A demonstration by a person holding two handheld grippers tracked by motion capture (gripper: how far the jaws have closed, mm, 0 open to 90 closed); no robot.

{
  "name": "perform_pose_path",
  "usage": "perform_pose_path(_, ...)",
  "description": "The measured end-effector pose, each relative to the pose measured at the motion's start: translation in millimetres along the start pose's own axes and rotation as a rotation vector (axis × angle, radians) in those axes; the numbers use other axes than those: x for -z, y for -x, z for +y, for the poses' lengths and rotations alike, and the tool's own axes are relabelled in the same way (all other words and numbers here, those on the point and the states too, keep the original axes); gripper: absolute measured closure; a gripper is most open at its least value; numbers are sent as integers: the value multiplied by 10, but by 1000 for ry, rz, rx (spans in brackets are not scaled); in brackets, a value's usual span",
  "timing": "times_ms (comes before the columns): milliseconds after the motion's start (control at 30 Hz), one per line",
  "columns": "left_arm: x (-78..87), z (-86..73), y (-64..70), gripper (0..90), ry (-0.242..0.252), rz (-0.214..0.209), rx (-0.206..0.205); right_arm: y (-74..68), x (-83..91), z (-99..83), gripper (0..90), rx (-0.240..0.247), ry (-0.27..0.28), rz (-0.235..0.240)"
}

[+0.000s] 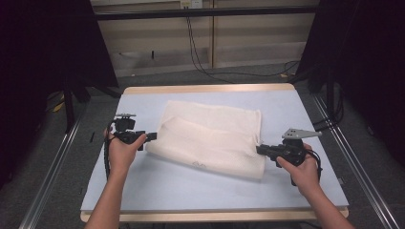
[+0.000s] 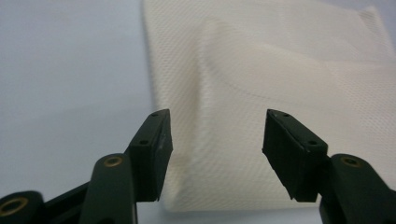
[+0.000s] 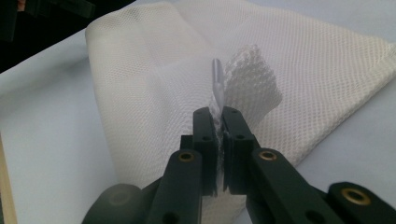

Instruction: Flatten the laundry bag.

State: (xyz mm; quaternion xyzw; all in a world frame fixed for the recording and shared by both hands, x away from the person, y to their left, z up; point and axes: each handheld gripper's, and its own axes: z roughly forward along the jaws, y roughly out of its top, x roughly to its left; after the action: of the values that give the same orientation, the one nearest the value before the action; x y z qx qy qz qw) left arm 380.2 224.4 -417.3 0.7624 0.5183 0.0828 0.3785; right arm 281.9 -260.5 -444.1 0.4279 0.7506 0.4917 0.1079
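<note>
1. Folding was the step in hand, as we judged it: a cream mesh cloth (image 1: 210,138) lay on the middle of the desk (image 1: 143,191), already doubled over itself, with a rounded fold running across its upper layer.
2. We held the right gripper (image 1: 260,149) at the cloth's right edge, its jaws pressed together on a pinch of mesh that stood up in a small crest between them in the right gripper view (image 3: 247,79).
3. We held the left gripper (image 1: 154,137) at the cloth's left edge, just beside it. In the left gripper view its jaws were spread wide, nothing between them, and the cloth (image 2: 261,93) lay just ahead.
4. The next move, we thought, called for the left jaws to close on that near edge, low enough to catch both layers, so that the two ends could be lifted together and kept level.
5. The cloth looked soft and limp, an open net weave with small regular holes, roughly rectangular, with a small dark mark near its front edge.
6. The desk carried a smooth, pale blue sheet with a wooden border, a matt surface with little grip, so a one-sided pull might have dragged the whole cloth.
</note>
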Motion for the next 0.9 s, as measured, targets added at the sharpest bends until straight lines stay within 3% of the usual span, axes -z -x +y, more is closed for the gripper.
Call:
perform_pose_path(167,-137,43,285,371,-36,-56,-78,-23,-31,-23,854,-6,-9,10)
perform_pose_path(233,-175,47,336,373,-41,-76,-85,-28,-42,-25,854,-5,-11,11)
perform_pose_path(267,-221,46,394,372,-37,-87,-88,-30,-48,-24,854,-2,-14,11)
perform_pose_path(300,-314,53,502,372,-60,-92,-131,-32,-52,-23,854,-1,-13,9)
perform_pose_path(333,-372,56,556,367,-71,-104,-144,-32,-59,-23,854,-2,-15,10)
perform_pose_path(467,-546,66,668,377,-98,-122,-157,-26,-68,-24,854,0,-15,8)
perform_pose_path(500,-639,78,730,372,-106,-124,-177,-25,-74,-25,854,-7,-15,9)
perform_pose_path(600,-733,87,815,322,-83,-115,-185,-21,-77,-28,853,-7,-19,8)
perform_pose_path(633,-816,101,861,319,-100,-88,-253,-9,-79,-37,853,-8,-19,6)
perform_pose_path(700,-868,90,891,313,-96,-69,-260,5,-84,-49,853,-10,-17,7)
perform_pose_path(767,-1021,51,896,316,-151,-63,-271,11,-80,-62,852,-12,-16,4)
perform_pose_path(833,-1060,23,899,326,-164,-59,-283,12,-79,-68,852,-15,-17,1)
perform_pose_path(900,-1084,-29,939,344,-134,-26,-330,21,-77,-82,851,-12,-12,-4)
